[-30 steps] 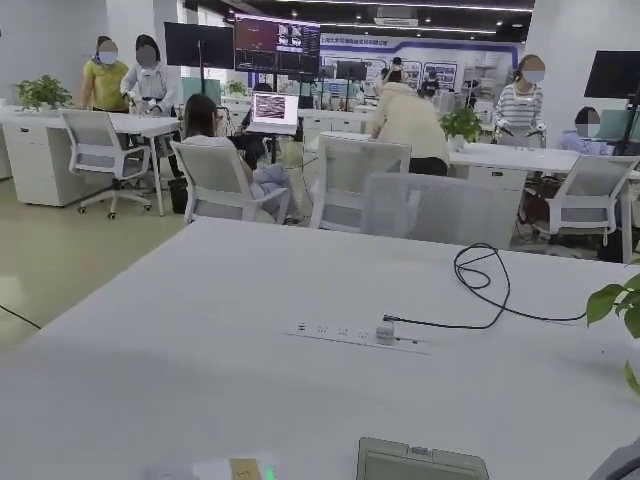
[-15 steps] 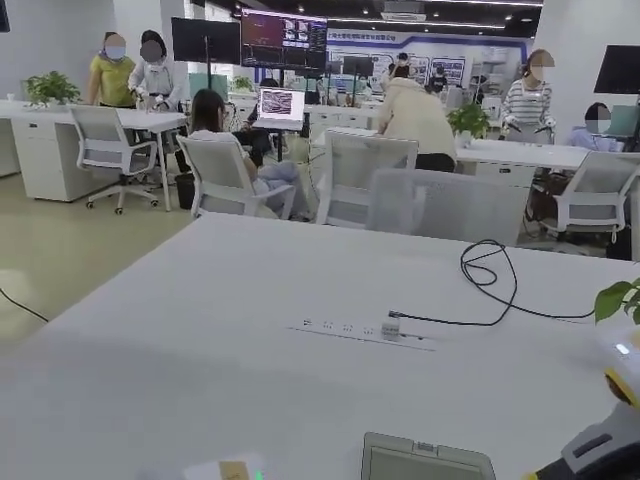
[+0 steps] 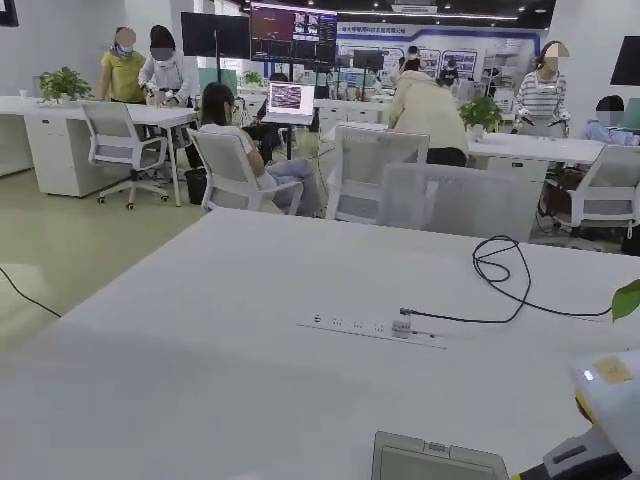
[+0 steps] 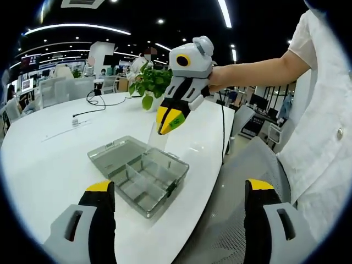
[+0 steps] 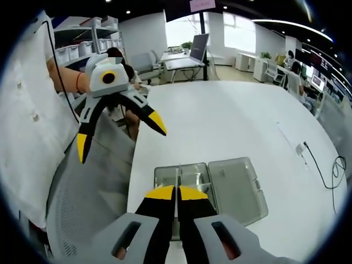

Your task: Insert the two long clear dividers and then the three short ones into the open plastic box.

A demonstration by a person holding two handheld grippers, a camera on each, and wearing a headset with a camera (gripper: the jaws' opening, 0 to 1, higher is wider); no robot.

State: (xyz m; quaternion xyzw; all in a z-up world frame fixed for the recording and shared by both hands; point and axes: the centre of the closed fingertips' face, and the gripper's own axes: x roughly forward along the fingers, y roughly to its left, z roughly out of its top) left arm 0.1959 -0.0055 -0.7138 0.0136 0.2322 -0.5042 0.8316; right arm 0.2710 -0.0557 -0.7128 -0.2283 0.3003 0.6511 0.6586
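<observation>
My right gripper (image 5: 177, 192) has its claw pinched narrow on a clear divider (image 4: 164, 137). From the left gripper view I see that gripper (image 4: 168, 122) held up in the air by a bare forearm, yellow tips together, the clear piece hanging down from them. In its own view the divider runs as a thin line straight ahead of the closed tips, over the box base; I cannot tell whether it touches the box.

My left gripper (image 4: 180, 187) has its claw wide and holds nothing; both yellow tips stand well apart. In the right gripper view I see it (image 5: 120, 136) off to the left of the box, raised, jaws spread.

The open plastic box (image 4: 137, 173) lies on the white table (image 4: 49, 165) near the edge by the person, with the lid flat beside the base. The base shows several cells — I cannot tell which walls are loose dividers. In the head view a strip of the box (image 3: 440, 462) sits at the bottom edge, and farther out on the table a power strip (image 3: 370, 328) lies with a black cable (image 3: 500, 275) plugged into it.
</observation>
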